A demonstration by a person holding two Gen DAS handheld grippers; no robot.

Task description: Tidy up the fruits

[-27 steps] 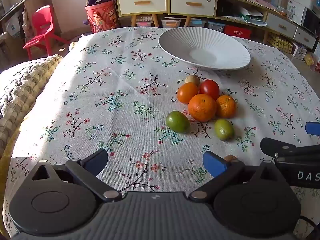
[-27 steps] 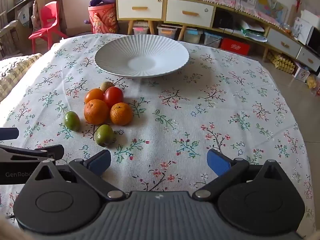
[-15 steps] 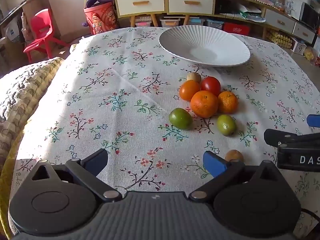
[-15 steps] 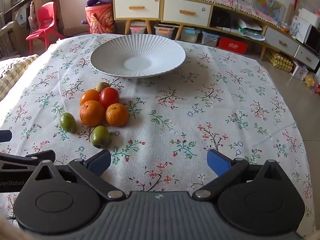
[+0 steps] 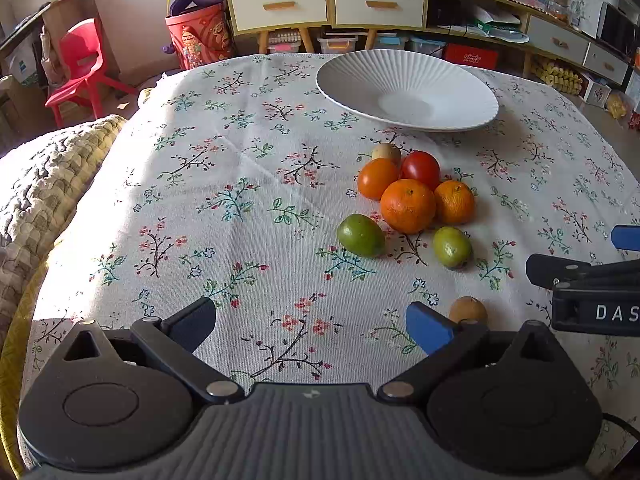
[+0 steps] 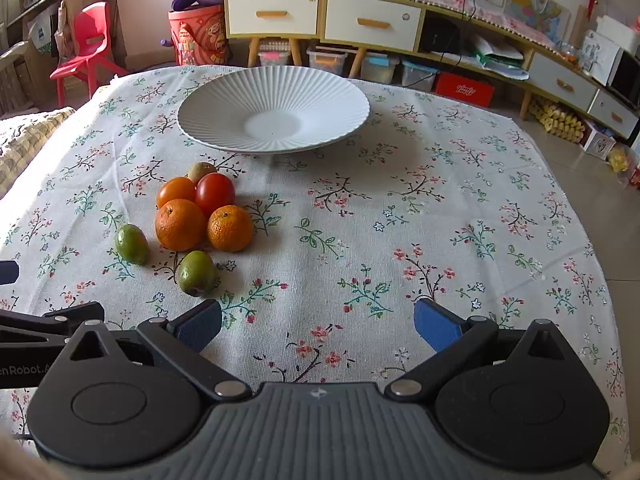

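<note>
A cluster of fruit lies on the floral tablecloth: a large orange (image 5: 407,205) (image 6: 180,224), a smaller orange (image 5: 454,202) (image 6: 230,227), a red tomato (image 5: 421,168) (image 6: 215,193), an orange tomato (image 5: 376,178) (image 6: 175,191), two green fruits (image 5: 361,236) (image 5: 452,247) and a small tan fruit (image 5: 386,152). A small brown fruit (image 5: 467,310) lies apart, by my left gripper's right finger. An empty white ribbed plate (image 5: 360,76) (image 6: 200,120) stands behind the cluster. My left gripper (image 5: 312,322) and right gripper (image 6: 318,322) are open and empty, near the table's front.
A woven cushion (image 5: 44,184) lies off the table's left edge. Behind the table are a red chair (image 5: 82,60), a red bucket (image 5: 198,36) and a long cabinet (image 6: 320,20). My right gripper shows in the left wrist view (image 5: 592,276).
Both grippers have pulled back and risen a little, so the fruit and plate look slightly farther away. The small brown fruit has come into view beside my left gripper's right finger.
</note>
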